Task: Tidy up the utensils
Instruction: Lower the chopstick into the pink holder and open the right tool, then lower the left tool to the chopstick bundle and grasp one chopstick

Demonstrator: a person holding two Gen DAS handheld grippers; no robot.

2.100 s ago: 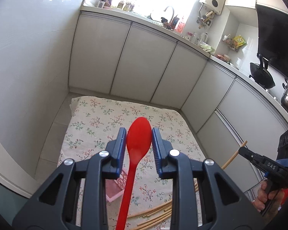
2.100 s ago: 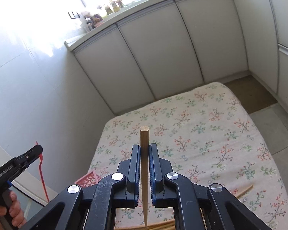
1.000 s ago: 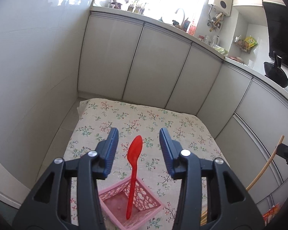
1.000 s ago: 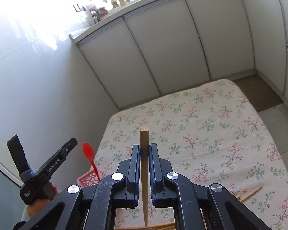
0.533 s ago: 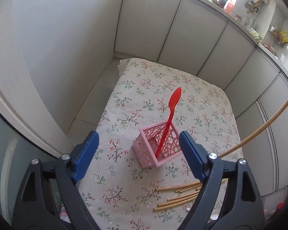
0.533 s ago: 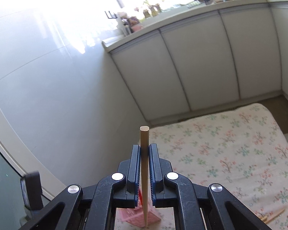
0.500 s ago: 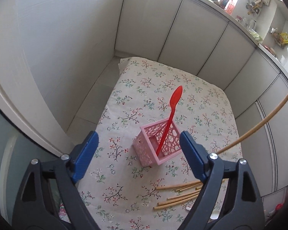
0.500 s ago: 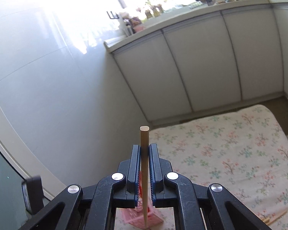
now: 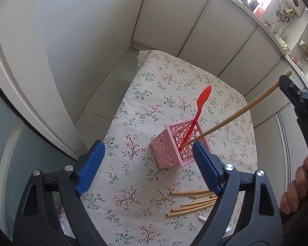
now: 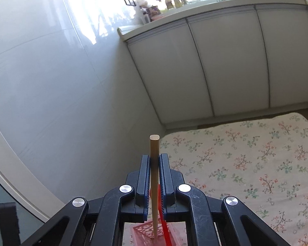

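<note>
1. The left tool (image 9: 147,160) hangs above the flowered cloth (image 9: 174,82) with its blue pads spread wide and nothing between them
2. Below and just ahead of it, a pink openwork basket (image 9: 166,143) stands on the cloth, near the cloth's middle
3. A red plastic spoon (image 9: 201,104) stands in the basket, handle down and bowl up, leaning away from the left tool toward the white cabinet doors (image 9: 194,26)
4. The right tool (image 10: 154,164) is clamped tight on a single bamboo chopstick (image 10: 154,149), gripping it close to its blunt upper end, which sticks up a little past the pads
5. In the left wrist view that same chopstick (image 9: 235,114) slants down from the right tool (image 9: 285,86) at the right edge, and its lower tip reaches into the basket's open top, next to the spoon's handle
6. In the right wrist view the basket (image 10: 141,233) and the spoon's red handle (image 10: 164,225) show low between the tool's arms, with the chopstick's tip inside the basket
7. A person's fingers (image 9: 297,186) wrap the right tool's handle at the right edge of the left wrist view
8. A loose bundle of more chopsticks (image 9: 192,203) lies flat on the cloth, nearer the left camera than the basket and partly hidden behind the left tool's right finger
9. A small white object (image 9: 202,218) lies beside the bundle; what it is cannot be told
</note>
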